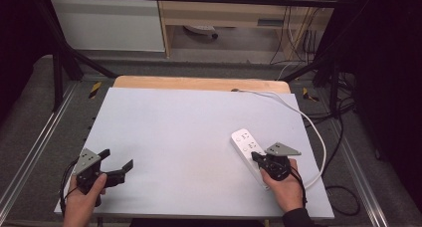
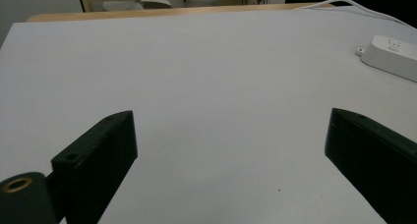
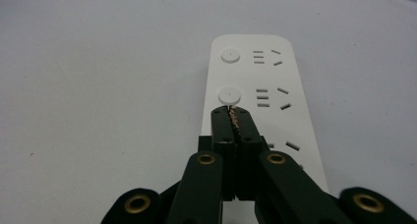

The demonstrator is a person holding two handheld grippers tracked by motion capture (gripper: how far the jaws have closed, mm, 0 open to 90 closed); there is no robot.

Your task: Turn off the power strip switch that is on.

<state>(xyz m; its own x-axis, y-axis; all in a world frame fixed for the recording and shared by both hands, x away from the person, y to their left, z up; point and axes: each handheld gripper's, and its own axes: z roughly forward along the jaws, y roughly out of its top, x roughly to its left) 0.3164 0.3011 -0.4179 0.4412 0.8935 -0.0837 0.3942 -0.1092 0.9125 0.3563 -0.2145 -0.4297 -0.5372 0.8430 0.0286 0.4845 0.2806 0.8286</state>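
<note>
your left gripper point(image 1: 119, 170) hovers spread wide over the table point(image 1: 174, 132), holding nothing; your right gripper point(image 3: 235, 117) is pinched closed, empty, tips at a round button point(image 3: 230, 95) on the power strip point(image 1: 247, 148), front-right. strip looks rigid, light, slick plastic; grip across its long edges.

A black two-jaw hand-held gripper point(image 3: 235, 117) rises from the bottom, its jaws pressed together with nothing between them. Its tip sits over a long white plastic power strip point(image 3: 275, 76) that lies flat on a pale grey tabletop point(image 3: 98, 86) and runs away ahead of it. Just beyond the tip is a round white button point(image 3: 229, 95); a second round button point(image 3: 230, 55) lies farther ahead. Socket slots sit to the right of each button.
</note>
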